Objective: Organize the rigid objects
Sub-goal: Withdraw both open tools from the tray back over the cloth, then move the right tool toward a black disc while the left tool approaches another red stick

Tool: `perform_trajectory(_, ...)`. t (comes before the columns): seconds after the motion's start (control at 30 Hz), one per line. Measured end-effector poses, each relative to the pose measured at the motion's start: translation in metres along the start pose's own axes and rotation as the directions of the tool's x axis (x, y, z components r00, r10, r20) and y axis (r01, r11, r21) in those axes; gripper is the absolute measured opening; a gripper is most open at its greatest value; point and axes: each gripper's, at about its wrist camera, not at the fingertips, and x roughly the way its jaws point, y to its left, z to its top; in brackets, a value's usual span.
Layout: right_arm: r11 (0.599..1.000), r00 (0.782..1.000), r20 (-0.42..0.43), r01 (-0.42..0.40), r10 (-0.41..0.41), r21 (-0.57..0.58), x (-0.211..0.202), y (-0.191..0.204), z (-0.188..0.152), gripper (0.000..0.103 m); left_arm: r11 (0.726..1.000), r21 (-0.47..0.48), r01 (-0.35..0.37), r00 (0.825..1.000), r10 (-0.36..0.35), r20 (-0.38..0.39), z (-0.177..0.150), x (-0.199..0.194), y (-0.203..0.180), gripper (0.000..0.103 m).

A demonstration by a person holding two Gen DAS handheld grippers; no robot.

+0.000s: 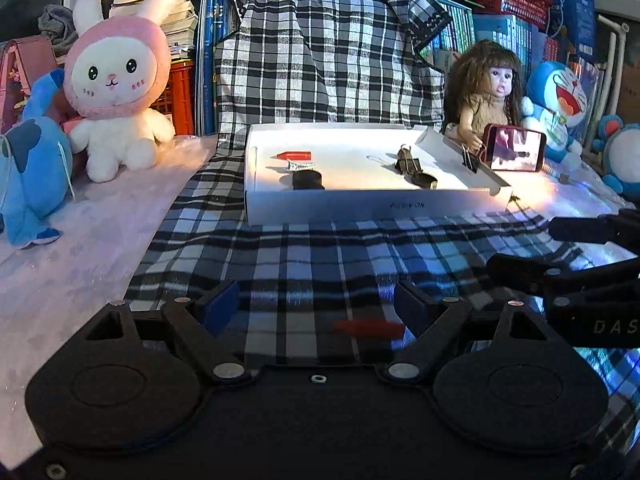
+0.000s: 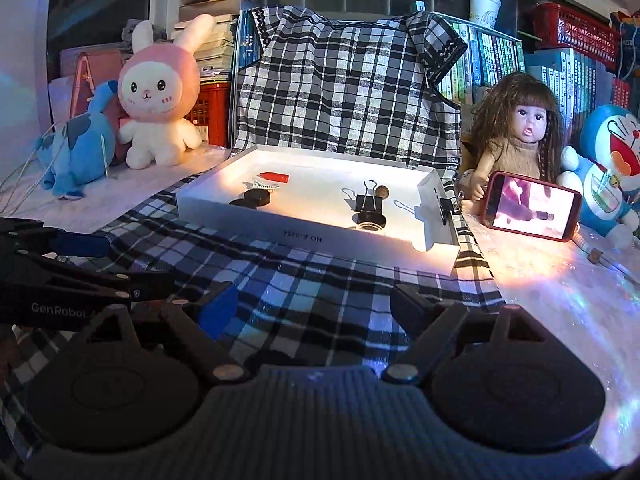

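A white shallow box (image 1: 360,204) (image 2: 296,232) sits on the plaid cloth. It holds a red pointed cap (image 1: 294,155) (image 2: 274,177), a silver hair clip (image 1: 300,165) (image 2: 262,185), a black round lid (image 1: 307,179) (image 2: 256,198), a black binder clip (image 1: 408,162) (image 2: 370,202) and another dark round piece (image 1: 425,180) (image 2: 371,222). A second binder clip (image 1: 469,159) (image 2: 443,209) grips the box's right wall. A red pointed piece (image 1: 368,328) lies on the cloth between my left gripper's open fingers. My left gripper (image 1: 316,304) and my right gripper (image 2: 312,304) are both open and empty.
A pink bunny plush (image 1: 120,80) and a blue plush (image 1: 28,168) stand at the left. A doll (image 2: 516,136), a lit phone (image 2: 530,210) and Doraemon toys (image 2: 612,160) stand at the right. Books and a plaid shirt (image 2: 344,80) fill the back.
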Motion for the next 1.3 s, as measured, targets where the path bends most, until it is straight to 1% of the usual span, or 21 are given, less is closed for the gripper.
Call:
perform_trajectory(0.43, 1.000, 1.000, 0.003, 0.011, -0.011, -0.018, -0.018, 0.003, -0.028, 0.093, 1.000, 0.019, -0.020, 1.000, 0.019, 0.006, -0.020, -0.011, -0.001, 0.084)
perform_trajectory(0.8, 0.999, 0.999, -0.023, 0.022, -0.022, -0.025, -0.018, 0.000, -0.043, 0.093, 0.999, 0.037, -0.021, 1.000, 0.021, -0.002, -0.031, -0.010, -0.002, 0.083)
perform_trajectory(0.97, 0.998, 0.999, -0.036, 0.038, -0.040, -0.047, -0.014, 0.002, -0.047, 0.093, 0.999, 0.039, -0.026, 0.999, 0.026, -0.019, -0.031, -0.003, -0.003, 0.079)
perform_trajectory(1.3, 0.998, 0.999, -0.043, 0.024, -0.027, -0.052, -0.008, 0.006, -0.047, 0.093, 0.999, 0.043, -0.028, 0.999, 0.030, -0.035, -0.024, 0.006, -0.009, 0.077)
